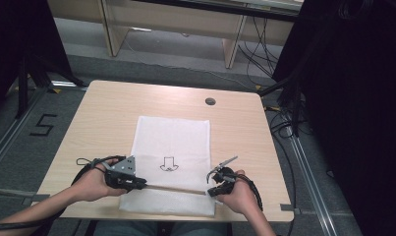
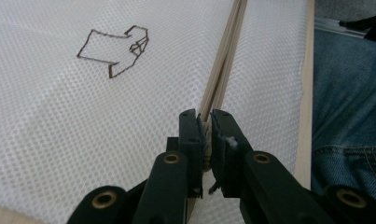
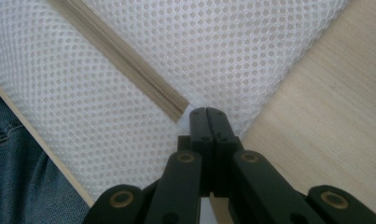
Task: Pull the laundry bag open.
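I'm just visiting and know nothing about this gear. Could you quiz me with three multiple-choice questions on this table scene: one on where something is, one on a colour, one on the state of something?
1. Where is the drawn arrow on the white mesh bag?
A. just beyond the zipper
B. on the bare table
C. at the bag's far edge

2. What colour is the zipper?
A. red
B. beige
C. black

3. How does the right gripper stand?
A. wide open above the bag
B. lying loose on the table
C. shut on the bag at the zipper's end

Answers: 1 A, the arrow sits close behind the zipper line. 2 B, it is a tan strip across white mesh. 3 C, its jaws meet on the fabric there.
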Available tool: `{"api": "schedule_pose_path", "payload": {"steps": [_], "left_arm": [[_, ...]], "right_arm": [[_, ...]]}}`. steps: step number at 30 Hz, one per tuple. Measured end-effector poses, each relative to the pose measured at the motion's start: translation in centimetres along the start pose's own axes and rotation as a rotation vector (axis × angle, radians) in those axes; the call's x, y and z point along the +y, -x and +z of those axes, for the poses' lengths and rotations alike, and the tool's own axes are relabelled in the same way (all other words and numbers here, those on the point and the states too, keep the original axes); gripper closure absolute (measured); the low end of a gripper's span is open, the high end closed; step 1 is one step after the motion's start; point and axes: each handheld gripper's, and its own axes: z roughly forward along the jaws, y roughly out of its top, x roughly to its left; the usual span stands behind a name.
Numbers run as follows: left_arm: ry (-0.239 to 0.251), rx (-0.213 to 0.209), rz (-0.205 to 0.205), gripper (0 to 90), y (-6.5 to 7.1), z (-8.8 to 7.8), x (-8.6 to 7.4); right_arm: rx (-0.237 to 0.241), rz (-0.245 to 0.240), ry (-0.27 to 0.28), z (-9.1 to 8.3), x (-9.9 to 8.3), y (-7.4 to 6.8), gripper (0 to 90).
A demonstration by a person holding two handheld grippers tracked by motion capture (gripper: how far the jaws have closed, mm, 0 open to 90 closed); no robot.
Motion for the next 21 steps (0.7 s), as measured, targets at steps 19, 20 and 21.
{"api": "schedule_pose_path", "payload": {"steps": [19,20,21], "left_arm": [[0.003,0.004,-0.005,82.8,0.04,-0.22,-0.46],[-0.004,0.009,-0.003,82.8,-0.05,-0.26,-0.52],[0.002,0.005,-0.009,82.9,-0.14,-0.31,-0.62]], "right_arm": [[-0.008,-0.004,0.001,0.04,0.02,-0.02,90.0],[-0.01,0.004,-0.005,0.01,0.02,-0.09,90.0],[-0.009,-0.006,0.002,0.03,0.02,-0.05,90.0]]}}
